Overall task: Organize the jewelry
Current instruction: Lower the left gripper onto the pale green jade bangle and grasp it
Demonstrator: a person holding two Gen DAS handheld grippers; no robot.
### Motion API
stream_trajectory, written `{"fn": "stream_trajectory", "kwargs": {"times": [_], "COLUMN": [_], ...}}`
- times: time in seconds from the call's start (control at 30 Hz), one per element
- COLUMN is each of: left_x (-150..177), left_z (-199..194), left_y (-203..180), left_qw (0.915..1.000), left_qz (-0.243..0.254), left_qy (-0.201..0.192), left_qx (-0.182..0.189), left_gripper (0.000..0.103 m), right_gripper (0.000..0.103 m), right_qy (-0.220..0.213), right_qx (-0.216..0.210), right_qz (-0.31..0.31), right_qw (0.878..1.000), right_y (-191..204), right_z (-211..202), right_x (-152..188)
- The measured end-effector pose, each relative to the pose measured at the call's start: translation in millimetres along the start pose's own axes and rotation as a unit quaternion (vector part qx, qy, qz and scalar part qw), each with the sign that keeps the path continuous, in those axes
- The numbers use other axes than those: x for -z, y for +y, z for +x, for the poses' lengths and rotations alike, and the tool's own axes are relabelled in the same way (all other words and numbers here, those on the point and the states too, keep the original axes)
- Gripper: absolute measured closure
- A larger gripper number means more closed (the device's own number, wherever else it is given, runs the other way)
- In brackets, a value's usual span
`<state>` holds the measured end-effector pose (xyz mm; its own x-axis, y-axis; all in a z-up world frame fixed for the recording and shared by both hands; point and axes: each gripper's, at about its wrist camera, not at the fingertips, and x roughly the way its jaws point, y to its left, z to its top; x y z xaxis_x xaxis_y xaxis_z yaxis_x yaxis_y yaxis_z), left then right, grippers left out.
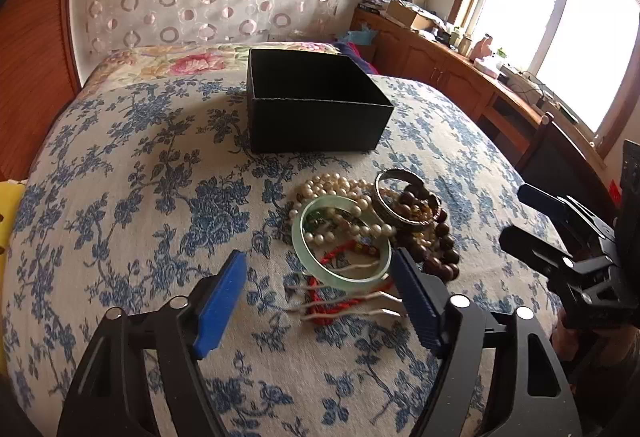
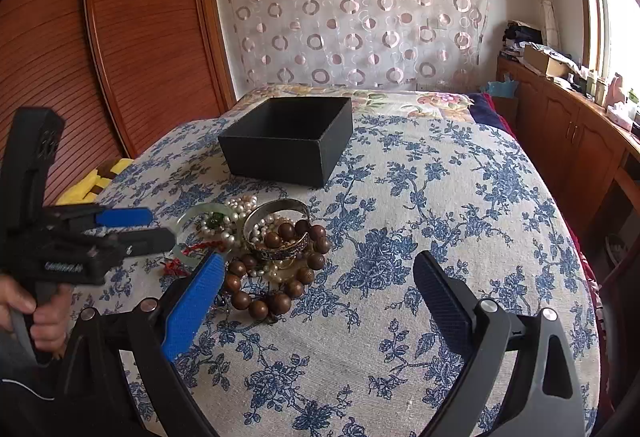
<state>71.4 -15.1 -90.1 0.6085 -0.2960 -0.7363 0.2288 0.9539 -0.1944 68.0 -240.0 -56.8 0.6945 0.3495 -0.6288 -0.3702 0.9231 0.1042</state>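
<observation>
Jaws of the left gripper [image 1: 320, 277] are standing apart over the near edge of the jewelry heap, gripping nothing; the blue pads [image 1: 222, 303] are flanking the pale green bangle [image 1: 340, 237] without pressing on it. No earlier view is on hand, so nothing more can be said of their travel.

Going left to right in the left wrist view: a wooden slatted wardrobe [image 1: 36, 57] is standing at the far left, and the bed [image 1: 140, 197], covered with a blue-flowered spread, is filling the middle. An open black box [image 1: 316, 121] is sitting on the spread beyond the heap, apart from it. Nearer, the green bangle is lying over a white pearl string [image 1: 340, 189] and a red cord [image 1: 336, 307]. Just right of it, a metal bangle [image 1: 404, 205] is leaning on a brown wooden bead bracelet [image 1: 440, 249]. At the far right the right gripper [image 1: 532, 217] is hanging above the spread, its jaws wide apart and empty.

In the right wrist view a hand [image 2: 36, 313] is holding the left gripper's handle at the left edge, and a wooden cabinet [image 2: 560, 141] is running along the window wall on the right.
</observation>
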Motion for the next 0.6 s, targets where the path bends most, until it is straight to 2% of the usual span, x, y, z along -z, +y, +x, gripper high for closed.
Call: {"fn": "stream_trajectory", "kwargs": {"times": [0.13, 0.27, 0.33, 0.4, 0.5, 0.6], "left_x": [-10, -13, -13, -12, -13, -15], "left_z": [13, 27, 29, 28, 14, -4], "left_y": [5, 12, 14, 14, 14, 9], "left_qw": [0.9999, 0.9994, 0.9993, 0.9994, 0.9998, 0.9981], "left_qz": [0.002, -0.01, -0.014, -0.011, -0.008, 0.006], "left_qy": [0.015, 0.033, 0.035, 0.03, 0.003, -0.031], "left_qx": [-0.007, -0.007, -0.003, -0.008, -0.019, -0.053], "left_gripper": [0.066, 0.073, 0.088, 0.091, 0.095, 0.095], "right_gripper": [0.007, 0.007, 0.007, 0.007, 0.007, 0.007], "right_qy": [0.004, 0.005, 0.006, 0.007, 0.009, 0.013], "right_qx": [0.0, -0.001, -0.002, -0.002, -0.002, -0.003], "right_qz": [0.002, 0.0, -0.001, -0.002, -0.003, -0.006], "right_qw": [1.0, 1.0, 1.0, 1.0, 1.0, 1.0], "right_y": [-2, -2, -2, -2, -2, -1], "right_z": [2, 3, 4, 5, 7, 11], "right_x": [2, 3, 3, 4, 4, 4]}}
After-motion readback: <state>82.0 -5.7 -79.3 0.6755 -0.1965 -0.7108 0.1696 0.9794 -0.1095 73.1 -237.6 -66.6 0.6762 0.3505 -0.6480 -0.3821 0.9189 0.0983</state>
